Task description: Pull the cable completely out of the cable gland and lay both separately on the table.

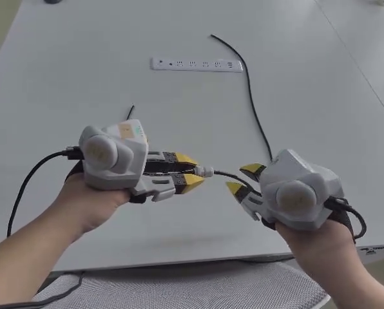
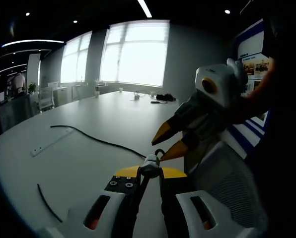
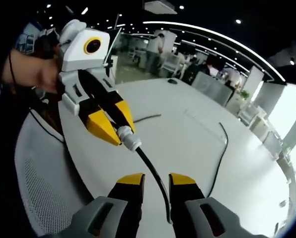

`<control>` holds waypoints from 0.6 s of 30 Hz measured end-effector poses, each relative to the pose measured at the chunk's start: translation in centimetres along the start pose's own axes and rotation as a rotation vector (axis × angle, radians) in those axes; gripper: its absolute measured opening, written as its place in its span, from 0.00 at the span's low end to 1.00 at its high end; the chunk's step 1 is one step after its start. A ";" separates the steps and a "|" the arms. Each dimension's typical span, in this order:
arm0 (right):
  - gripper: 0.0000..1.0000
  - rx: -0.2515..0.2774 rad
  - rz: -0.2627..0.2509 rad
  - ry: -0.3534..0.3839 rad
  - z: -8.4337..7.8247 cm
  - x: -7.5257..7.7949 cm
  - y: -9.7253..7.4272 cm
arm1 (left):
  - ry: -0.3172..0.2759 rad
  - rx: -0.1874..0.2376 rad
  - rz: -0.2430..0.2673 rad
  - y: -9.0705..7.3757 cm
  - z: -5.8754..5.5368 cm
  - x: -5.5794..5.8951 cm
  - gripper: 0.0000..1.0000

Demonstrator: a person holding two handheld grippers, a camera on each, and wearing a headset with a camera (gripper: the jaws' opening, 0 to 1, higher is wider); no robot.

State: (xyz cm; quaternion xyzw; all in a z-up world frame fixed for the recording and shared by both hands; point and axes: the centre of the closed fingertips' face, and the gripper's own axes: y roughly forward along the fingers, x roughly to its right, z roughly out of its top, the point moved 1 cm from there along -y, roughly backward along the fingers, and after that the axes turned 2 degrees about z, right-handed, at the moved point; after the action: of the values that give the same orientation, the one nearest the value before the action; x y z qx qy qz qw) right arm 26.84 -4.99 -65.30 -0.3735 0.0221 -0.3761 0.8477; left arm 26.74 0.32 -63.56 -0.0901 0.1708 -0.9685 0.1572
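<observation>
OVER THE WORKTOP'S EDGE: A person at a white worktop [image 1: 82,77] holds a cable [image 1: 251,103] and its gland [image 1: 205,172] in mid-air above the near edge. The left hand-held gripper [image 1: 191,172] points right. Its yellow-tipped jaws are closed on the pale gland, which juts out from between the tips. The black cable leaves the gland's end and runs straight to the right hand-held gripper [image 1: 243,179], which points left to face the other. That one's jaws stand apart, wider than the cable, which passes through the gap between them. Whether it brushes either jaw cannot be told. The cable sits inside the gland, and this end is off the worktop. Beyond the right hand-held gripper the cable drops to the worktop and trails away in a long curve. It passes the right end of a white power strip [image 1: 197,64] lying farther back. A short black wire scrap [image 1: 130,112] lies on the worktop beyond the left hand-held gripper, well apart from the strip. A mesh chair back [image 1: 179,283] shows below the near edge.
</observation>
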 end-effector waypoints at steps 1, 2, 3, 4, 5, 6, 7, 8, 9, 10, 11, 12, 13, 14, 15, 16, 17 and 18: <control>0.15 -0.002 0.002 -0.010 0.1 -0.1 0.1 | 0.002 -0.001 0.000 0.0 0.0 0.0 0.15; 0.14 -0.003 0.003 -0.035 0.3 -0.2 0.2 | 0.003 -0.002 0.001 0.1 0.0 0.1 0.15; 0.14 -0.004 0.003 -0.049 0.4 -0.3 0.3 | 0.001 -0.002 0.001 0.1 0.0 0.1 0.15; 0.13 -0.001 0.005 -0.058 0.6 -0.3 0.3 | 0.000 -0.003 0.001 0.1 0.0 0.1 0.15; 0.12 0.001 0.010 -0.070 0.8 -0.5 0.4 | -0.001 -0.003 0.002 0.1 0.0 0.1 0.15; 0.12 0.001 0.012 -0.077 1.0 -0.5 0.4 | 0.000 -0.004 0.003 0.1 0.0 0.1 0.15; 0.12 0.002 0.015 -0.097 1.2 -0.6 0.5 | 0.000 -0.005 0.004 0.1 -0.1 0.1 0.15; 0.12 0.004 0.018 -0.107 1.3 -0.7 0.5 | 0.000 -0.006 0.005 0.1 -0.1 0.1 0.15; 0.11 0.009 0.022 -0.118 1.6 -0.8 0.5 | 0.001 -0.006 0.006 0.2 -0.1 0.1 0.15; 0.10 0.012 0.025 -0.126 1.7 -0.9 0.6 | 0.000 -0.007 0.008 0.2 -0.1 0.1 0.15; 0.08 0.011 0.030 -0.133 1.7 -1.0 0.7 | -0.001 -0.007 0.008 0.2 -0.1 0.1 0.15; 0.07 0.010 0.032 -0.135 1.7 -1.0 0.7 | 0.000 -0.007 0.008 0.2 -0.1 0.1 0.15; 0.06 0.011 0.032 -0.141 1.7 -1.1 0.8 | 0.000 -0.007 0.007 0.3 -0.2 0.2 0.15; 0.05 0.015 0.032 -0.147 1.8 -1.1 0.8 | 0.000 -0.008 0.007 0.3 -0.2 0.3 0.15; 0.04 0.009 0.037 -0.151 1.7 -1.1 0.8 | -0.001 -0.008 0.013 0.3 -0.2 0.2 0.15; 0.03 0.011 0.043 -0.152 1.7 -1.2 0.9 | -0.004 -0.009 0.013 0.3 -0.2 0.2 0.15; 0.03 0.009 0.039 -0.153 1.6 -1.2 0.9 | -0.005 -0.011 0.015 0.3 -0.3 0.2 0.15; 0.03 0.010 0.041 -0.156 1.6 -1.2 0.8 | -0.003 -0.011 0.015 0.3 -0.3 0.2 0.15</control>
State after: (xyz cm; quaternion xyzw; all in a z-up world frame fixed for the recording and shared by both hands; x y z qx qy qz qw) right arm 27.01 -2.82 -64.96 -0.3969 -0.0383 -0.3283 0.8563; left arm 26.54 0.05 -63.89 -0.0912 0.1764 -0.9662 0.1644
